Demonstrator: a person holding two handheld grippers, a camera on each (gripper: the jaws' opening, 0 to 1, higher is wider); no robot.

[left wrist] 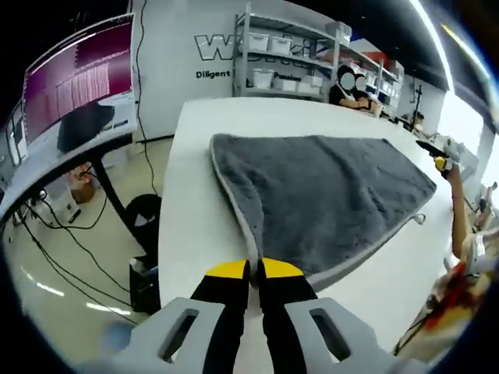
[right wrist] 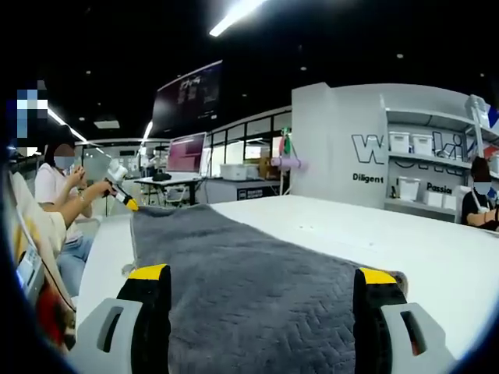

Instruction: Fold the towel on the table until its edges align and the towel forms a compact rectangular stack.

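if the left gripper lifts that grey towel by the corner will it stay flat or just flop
Probably flop: the grey towel is plush cloth lying limp and flat on the white table, so it should drape from the left gripper, whose jaws look shut at its near corner. It looks thick, so likely a bit heavy. The quilted pile suggests it drags rather than slides.

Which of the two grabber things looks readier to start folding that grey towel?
Probably the left gripper: its jaws look closed at the near corner of the towel, seemingly already pinching its edge. The right gripper has its jaws wide apart over the towel, gripping nothing yet on the white table.
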